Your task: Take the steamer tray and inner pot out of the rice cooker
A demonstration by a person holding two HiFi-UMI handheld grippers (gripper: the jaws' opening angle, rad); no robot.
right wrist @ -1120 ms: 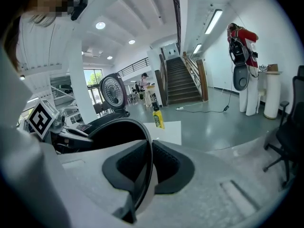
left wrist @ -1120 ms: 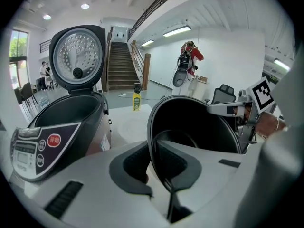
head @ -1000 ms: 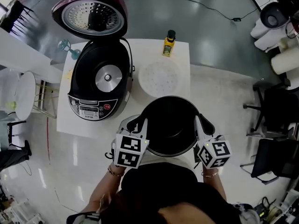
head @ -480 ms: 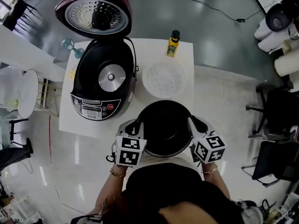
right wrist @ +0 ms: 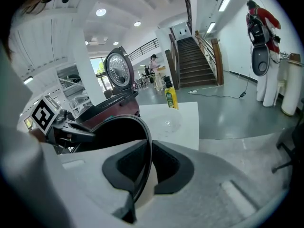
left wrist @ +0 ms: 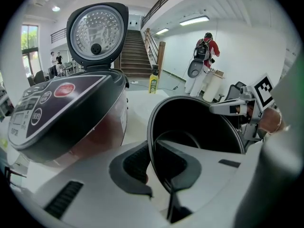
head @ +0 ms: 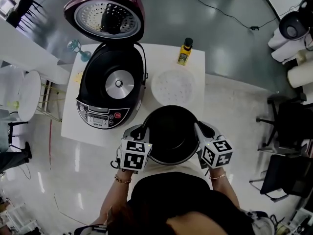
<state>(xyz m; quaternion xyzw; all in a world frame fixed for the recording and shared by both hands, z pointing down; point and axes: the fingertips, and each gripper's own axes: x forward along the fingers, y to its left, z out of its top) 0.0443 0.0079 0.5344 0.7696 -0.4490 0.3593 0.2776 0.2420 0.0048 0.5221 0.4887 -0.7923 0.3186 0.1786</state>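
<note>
The black inner pot (head: 171,133) hangs at the table's near right corner, held by its rim on both sides. My left gripper (head: 143,130) is shut on the pot's left rim (left wrist: 151,146). My right gripper (head: 198,128) is shut on its right rim (right wrist: 146,163). Whether the pot touches the table I cannot tell. The white steamer tray (head: 173,87) lies on the table just beyond the pot, also seen in the right gripper view as a steamer tray (right wrist: 167,122). The rice cooker (head: 110,89) stands at the left with its lid (head: 106,17) up and its cavity bare.
A yellow bottle (head: 184,52) stands at the white table's (head: 198,58) far right edge. A teal glass (head: 76,47) is behind the cooker. Dark chairs (head: 288,126) are on the floor at the right, a white stool (head: 27,94) at the left. A person (left wrist: 207,51) stands far off.
Both grippers have come down with the pot, which now looks smaller and lower by the table's near edge. Both grips are unchanged.
</note>
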